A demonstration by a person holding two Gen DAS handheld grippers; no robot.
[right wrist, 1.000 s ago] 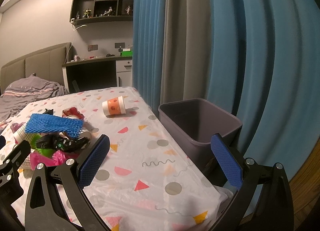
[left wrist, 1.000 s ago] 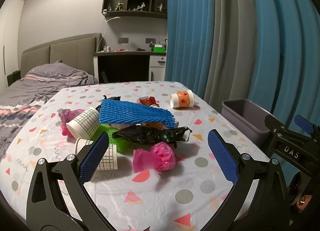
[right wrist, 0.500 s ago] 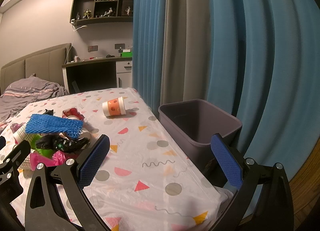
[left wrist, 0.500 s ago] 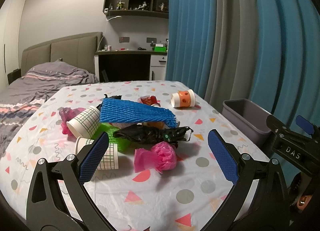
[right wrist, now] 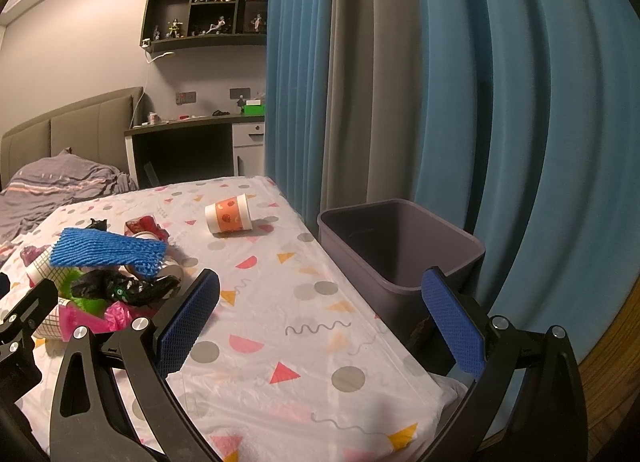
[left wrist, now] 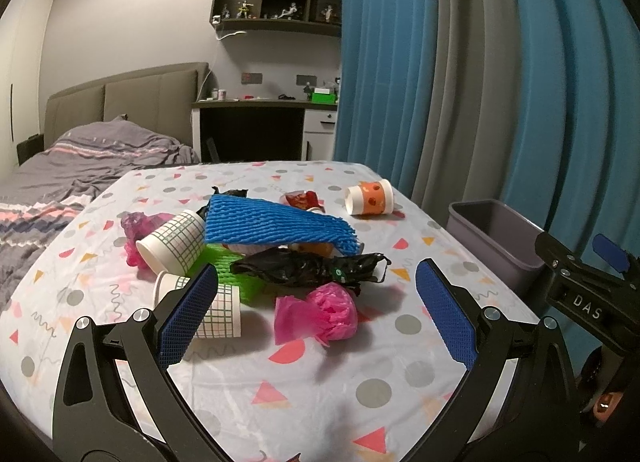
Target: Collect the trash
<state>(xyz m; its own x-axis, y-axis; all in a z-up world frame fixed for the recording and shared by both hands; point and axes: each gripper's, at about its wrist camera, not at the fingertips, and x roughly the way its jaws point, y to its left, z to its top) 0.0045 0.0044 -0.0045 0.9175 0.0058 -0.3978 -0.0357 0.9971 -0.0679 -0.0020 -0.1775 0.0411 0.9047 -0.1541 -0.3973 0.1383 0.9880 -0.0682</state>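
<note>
A heap of trash lies on the table: a blue foam net (left wrist: 276, 224), a black bag (left wrist: 308, 268), a pink wad (left wrist: 320, 314), two checked paper cups (left wrist: 172, 248) (left wrist: 218, 310) and a green basket (left wrist: 232, 270). An orange paper cup (left wrist: 370, 198) lies apart at the far right, also in the right wrist view (right wrist: 228, 214). My left gripper (left wrist: 316, 318) is open and empty, just short of the pink wad. My right gripper (right wrist: 320, 322) is open and empty over the table's right edge, beside the grey bin (right wrist: 400, 246).
The table (left wrist: 320, 390) has a white cloth with coloured shapes. The grey bin (left wrist: 496, 238) stands off its right edge by blue and grey curtains (right wrist: 440, 82). A bed (left wrist: 80, 166) lies at the left and a desk (left wrist: 256, 126) behind.
The left gripper has edged slightly forward toward the heap. The right gripper has hardly moved. Both stay open.
</note>
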